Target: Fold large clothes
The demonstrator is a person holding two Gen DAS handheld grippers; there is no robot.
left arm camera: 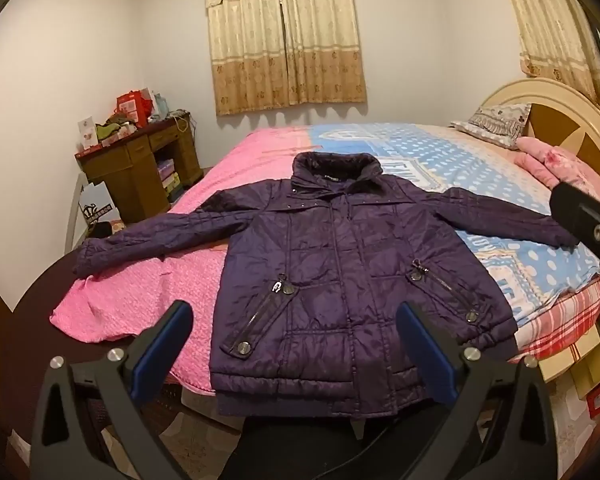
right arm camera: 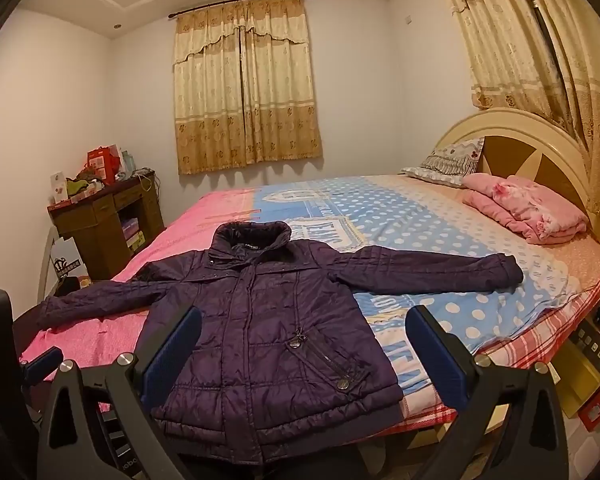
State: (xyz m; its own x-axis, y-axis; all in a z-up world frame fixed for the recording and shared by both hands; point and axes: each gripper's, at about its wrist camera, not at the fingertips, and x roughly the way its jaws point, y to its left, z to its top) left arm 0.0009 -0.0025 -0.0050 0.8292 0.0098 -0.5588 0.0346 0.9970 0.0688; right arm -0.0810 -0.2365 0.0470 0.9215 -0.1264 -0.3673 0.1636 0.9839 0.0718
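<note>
Left wrist view: purple quilted jacket lies flat (sleeves spread) on the bed; both tools gape wide, empty.

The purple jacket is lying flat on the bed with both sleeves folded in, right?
Not quite. The jacket does lie flat on the bed, but both sleeves are spread straight out to the sides, not folded in. The right wrist view shows it.

Bed with purple jacket, pink blanket, pillow
</note>
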